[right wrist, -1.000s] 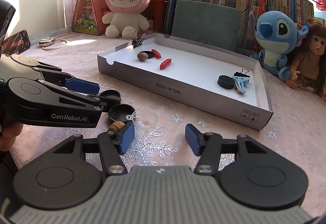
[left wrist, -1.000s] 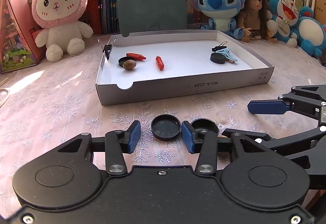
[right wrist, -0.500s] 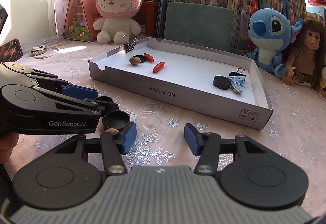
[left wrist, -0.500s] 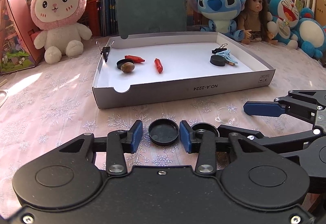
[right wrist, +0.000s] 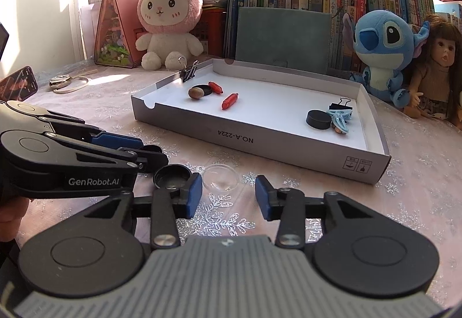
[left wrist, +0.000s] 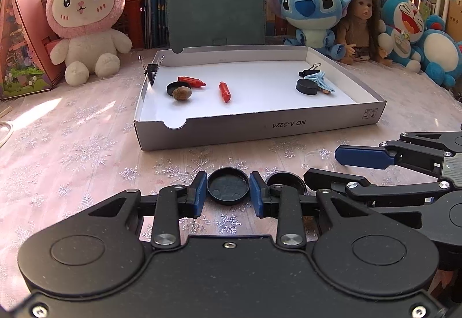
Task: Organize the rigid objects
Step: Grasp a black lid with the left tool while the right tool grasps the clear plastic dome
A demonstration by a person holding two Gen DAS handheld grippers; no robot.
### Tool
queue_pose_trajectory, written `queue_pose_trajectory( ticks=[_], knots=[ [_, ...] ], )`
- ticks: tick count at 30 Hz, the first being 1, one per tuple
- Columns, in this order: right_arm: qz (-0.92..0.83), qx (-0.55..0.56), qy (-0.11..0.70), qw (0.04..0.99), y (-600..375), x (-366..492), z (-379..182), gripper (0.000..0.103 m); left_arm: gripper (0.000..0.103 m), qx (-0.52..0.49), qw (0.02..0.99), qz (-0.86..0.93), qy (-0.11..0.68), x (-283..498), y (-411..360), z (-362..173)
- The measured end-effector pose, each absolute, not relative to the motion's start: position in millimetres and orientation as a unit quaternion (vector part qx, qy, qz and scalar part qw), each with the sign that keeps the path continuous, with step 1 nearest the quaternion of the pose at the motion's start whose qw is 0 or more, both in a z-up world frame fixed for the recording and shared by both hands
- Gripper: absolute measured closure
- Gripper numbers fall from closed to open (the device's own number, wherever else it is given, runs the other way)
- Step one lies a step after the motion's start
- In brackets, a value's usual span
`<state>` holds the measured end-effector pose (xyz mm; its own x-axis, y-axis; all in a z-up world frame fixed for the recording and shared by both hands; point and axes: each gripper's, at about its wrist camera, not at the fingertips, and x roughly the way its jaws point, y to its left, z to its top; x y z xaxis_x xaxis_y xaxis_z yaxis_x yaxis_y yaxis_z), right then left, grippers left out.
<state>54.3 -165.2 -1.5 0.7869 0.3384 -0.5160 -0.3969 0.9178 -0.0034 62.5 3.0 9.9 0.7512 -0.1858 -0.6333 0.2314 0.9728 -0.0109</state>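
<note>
A black cap [left wrist: 228, 185] lies on the tablecloth between the blue pads of my left gripper [left wrist: 228, 194]. The jaws are closing and both pads touch the cap's sides. A second black cap [left wrist: 286, 180] lies just to its right. In the right wrist view, my right gripper [right wrist: 228, 196] is closing with a wide gap left. A clear plastic dome [right wrist: 221, 178] rests just ahead of its fingertips, untouched. Beyond stands the white box tray [left wrist: 260, 130], holding two red crayons [left wrist: 224, 91], a nut [left wrist: 182, 92], black caps, binder clips and a blue hair clip [left wrist: 320, 80].
Plush toys, a doll [left wrist: 359, 29] and a row of books line the back edge of the table. A pink house model [right wrist: 114, 29] stands at the far left. A phone [right wrist: 17, 84] and a looped band lie left of the tray. Each gripper shows in the other's view.
Both pairs of jaws have narrowed. The left pads have come in against the black cap's sides. The right fingers have drawn closer together behind the clear dome.
</note>
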Motion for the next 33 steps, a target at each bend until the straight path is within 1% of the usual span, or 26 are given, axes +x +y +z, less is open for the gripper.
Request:
queue_pose_trajectory(
  ticks=[13,17,20,33],
  knots=[
    [0.202,-0.043,0.267,0.941,-161.4,58.1,0.5,0.058,0.073,0.028,0.936,-0.100,0.336,63.6,7.4,11.3],
    [0.201,-0.050,0.266,0.941,-158.5,58.7,0.6,0.060,0.073,0.027,0.936,-0.100,0.336,63.7,8.0,12.1],
    [0.198,-0.052,0.269,0.941,-157.1,59.5,0.5,0.064,0.073,0.028,0.936,-0.100,0.336,63.8,8.2,12.2],
    [0.185,-0.056,0.264,0.945,-158.4,57.7,4.5,0.065,0.073,0.025,0.938,-0.103,0.331,64.9,9.0,20.8]
  ],
)
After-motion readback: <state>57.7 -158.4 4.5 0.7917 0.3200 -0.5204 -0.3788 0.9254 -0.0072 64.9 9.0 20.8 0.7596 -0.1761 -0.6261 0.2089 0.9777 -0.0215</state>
